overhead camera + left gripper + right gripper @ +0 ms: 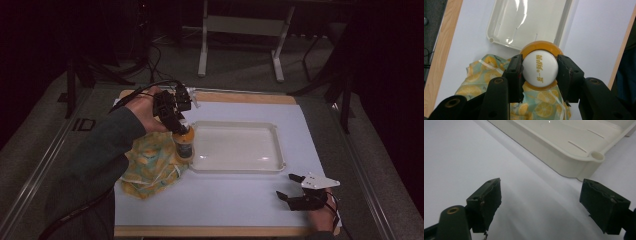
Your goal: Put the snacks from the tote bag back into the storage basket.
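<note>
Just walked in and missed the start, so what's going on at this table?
A person holds a gripper in each hand. The left gripper is shut on the white cap of a small orange bottle, which sits between a lemon-print cloth bag and the left edge of a shallow cream plastic tray. Whether the bottle is lifted is unclear. The right gripper waits open over the white mat, holding nothing.

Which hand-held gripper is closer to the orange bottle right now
The left hand-held gripper: its jaws are clamped on the white cap of the orange bottle by the tray's left edge. The right hand-held gripper sits open, away near the table's front right.
</note>
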Tool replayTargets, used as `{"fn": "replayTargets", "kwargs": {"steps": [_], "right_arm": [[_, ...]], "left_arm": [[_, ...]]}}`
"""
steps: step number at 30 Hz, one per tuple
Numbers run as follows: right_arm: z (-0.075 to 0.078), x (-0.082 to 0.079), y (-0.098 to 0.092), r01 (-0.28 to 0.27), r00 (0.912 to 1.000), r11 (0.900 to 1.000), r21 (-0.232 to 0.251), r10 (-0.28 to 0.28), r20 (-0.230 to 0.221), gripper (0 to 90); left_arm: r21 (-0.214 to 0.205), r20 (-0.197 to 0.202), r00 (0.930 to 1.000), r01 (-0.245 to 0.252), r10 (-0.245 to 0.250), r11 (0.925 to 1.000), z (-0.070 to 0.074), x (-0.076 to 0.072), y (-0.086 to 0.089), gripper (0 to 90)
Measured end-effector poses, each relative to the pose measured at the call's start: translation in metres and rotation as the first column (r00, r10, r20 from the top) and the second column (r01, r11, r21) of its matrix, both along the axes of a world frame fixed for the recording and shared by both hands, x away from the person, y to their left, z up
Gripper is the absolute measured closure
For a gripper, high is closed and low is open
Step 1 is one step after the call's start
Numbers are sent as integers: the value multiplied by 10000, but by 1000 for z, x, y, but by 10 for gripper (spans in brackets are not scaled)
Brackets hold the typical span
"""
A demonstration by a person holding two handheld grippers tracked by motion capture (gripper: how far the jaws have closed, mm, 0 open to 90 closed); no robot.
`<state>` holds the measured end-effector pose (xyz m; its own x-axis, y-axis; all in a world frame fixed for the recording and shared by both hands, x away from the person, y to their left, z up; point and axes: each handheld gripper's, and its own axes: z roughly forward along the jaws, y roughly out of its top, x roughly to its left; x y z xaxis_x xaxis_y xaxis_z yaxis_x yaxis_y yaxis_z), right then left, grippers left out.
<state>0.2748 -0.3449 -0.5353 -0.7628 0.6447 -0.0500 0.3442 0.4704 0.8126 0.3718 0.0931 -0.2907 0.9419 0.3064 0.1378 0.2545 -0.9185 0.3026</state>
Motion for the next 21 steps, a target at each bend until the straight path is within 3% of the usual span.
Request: {"fn": "replayTargets", "kwargs": {"steps": [12, 21], "right_arm": [[0, 0, 0, 3, 10000, 10000, 0, -3, 26, 171], [0, 0, 0, -6, 10000, 10000, -17, 6, 32, 171]], "left_arm": [[132, -77, 9996, 284, -283, 9995, -2, 2, -15, 589], [-35, 16, 9989, 466, -466, 9989, -3, 2, -24, 589]]}}
